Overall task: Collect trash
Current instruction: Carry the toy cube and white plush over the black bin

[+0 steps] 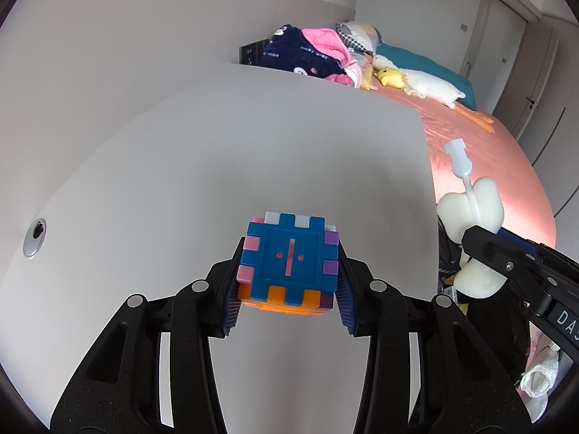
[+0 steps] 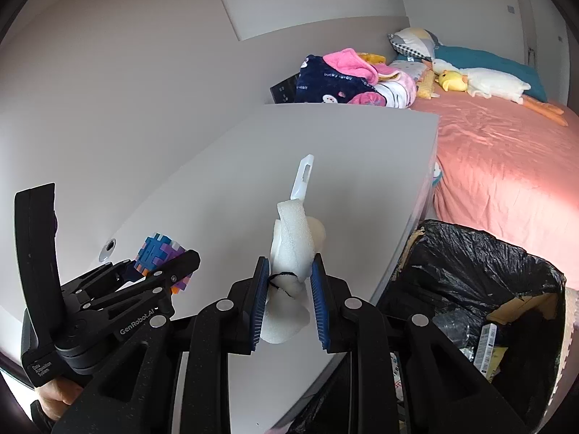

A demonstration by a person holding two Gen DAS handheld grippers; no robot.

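My left gripper (image 1: pixel 287 282) is shut on a multicoloured block cube (image 1: pixel 289 260) with a blue top face, held above the white table (image 1: pixel 217 152). The cube also shows in the right wrist view (image 2: pixel 159 253). My right gripper (image 2: pixel 287 289) is shut on a white foam sponge brush (image 2: pixel 291 249) with a white plastic handle pointing up, held over the table's right edge. The sponge brush also shows in the left wrist view (image 1: pixel 470 217). A trash bin (image 2: pixel 481 289) lined with a black bag stands to the right of the table, with some waste inside.
A bed with a pink sheet (image 2: pixel 506 166) lies beyond the table. A pile of clothes (image 2: pixel 347 79), a pillow and plush toys (image 2: pixel 481 83) lie on it. A round metal grommet (image 1: pixel 34 237) sits in the table's left part. White walls stand behind.
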